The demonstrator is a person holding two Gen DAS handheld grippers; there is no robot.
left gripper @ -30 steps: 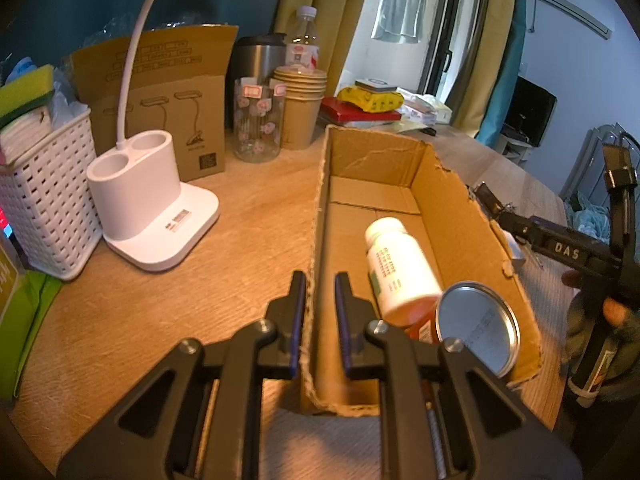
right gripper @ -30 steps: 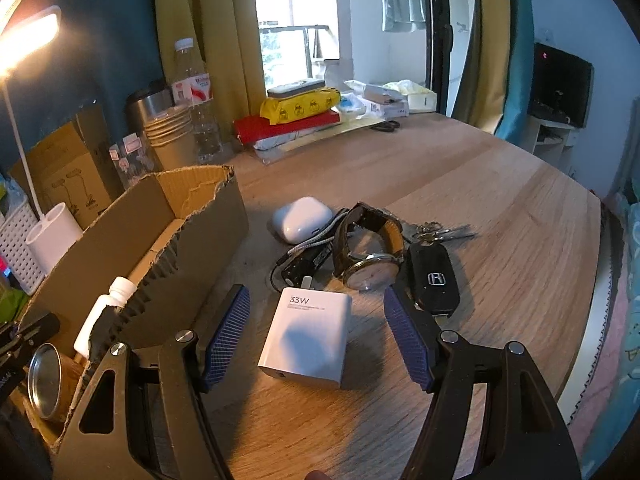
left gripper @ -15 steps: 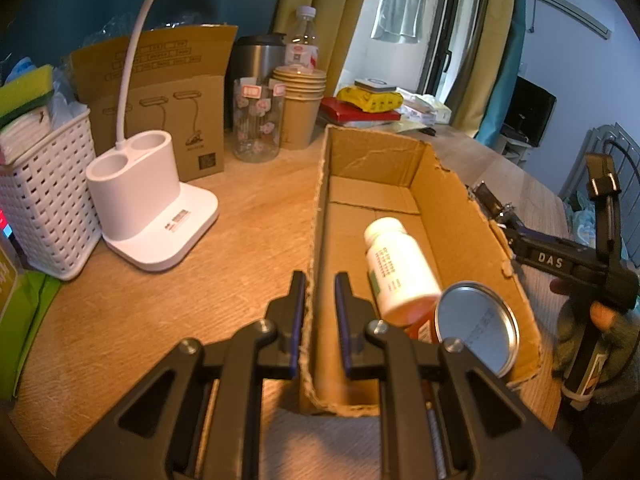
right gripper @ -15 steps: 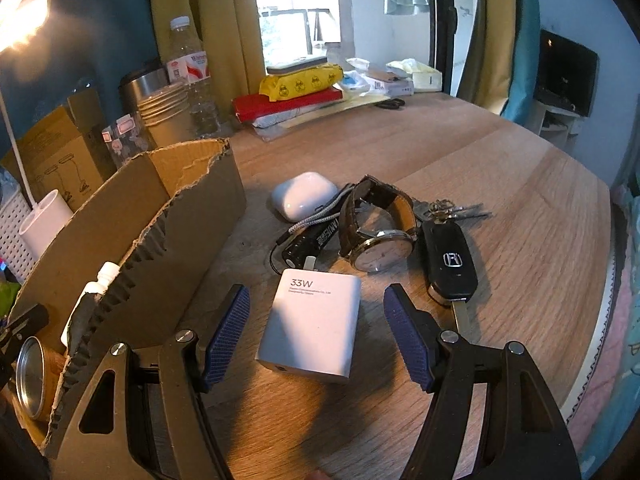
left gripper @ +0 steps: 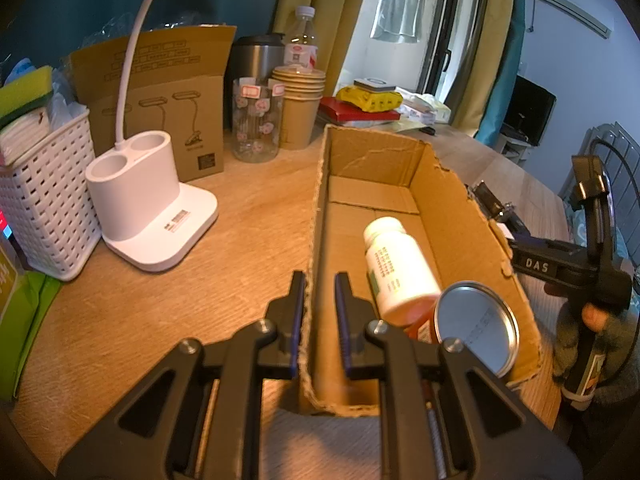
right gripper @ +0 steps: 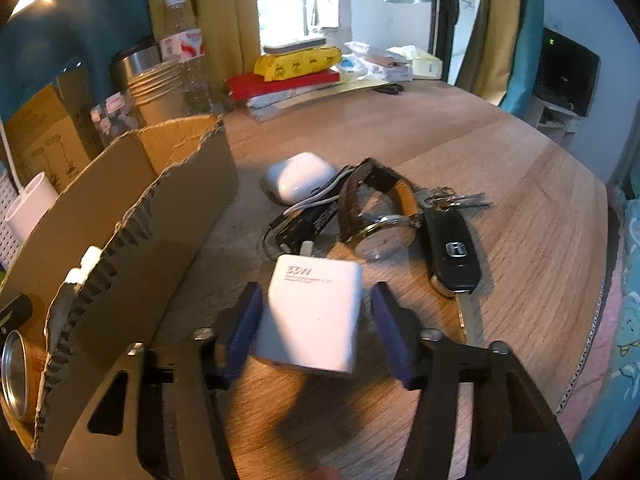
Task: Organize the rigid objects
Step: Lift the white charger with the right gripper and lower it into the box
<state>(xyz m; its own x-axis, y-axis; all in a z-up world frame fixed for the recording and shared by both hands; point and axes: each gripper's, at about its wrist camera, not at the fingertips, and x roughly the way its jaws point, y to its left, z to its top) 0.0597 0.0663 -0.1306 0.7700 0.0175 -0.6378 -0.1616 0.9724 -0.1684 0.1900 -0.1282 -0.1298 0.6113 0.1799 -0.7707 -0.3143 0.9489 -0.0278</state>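
An open cardboard box [left gripper: 452, 200] lies on the wooden table and holds a white pill bottle [left gripper: 396, 268] and a round metal tin [left gripper: 476, 332]. My left gripper [left gripper: 318, 312] straddles the box's left wall near the front corner, its jaws narrowly apart. My right gripper [right gripper: 314, 320] is open with its jaws on either side of a white 33W charger [right gripper: 312, 312] lying right of the box [right gripper: 160, 208]. Beyond the charger lie a white earbud case [right gripper: 300, 176], a wristwatch [right gripper: 380, 220], a black cable, and a car key with keys [right gripper: 452, 248].
A white desk lamp base [left gripper: 148, 216], a white basket [left gripper: 40, 200], a cardboard lamp carton [left gripper: 160, 104], a glass jar, stacked paper cups [left gripper: 298, 108] and a water bottle stand behind and left of the box. Books and packets lie at the table's far side.
My right gripper has moved forward and lower, so the charger now sits between its jaws, and the jaws have narrowed. The left gripper has not moved.
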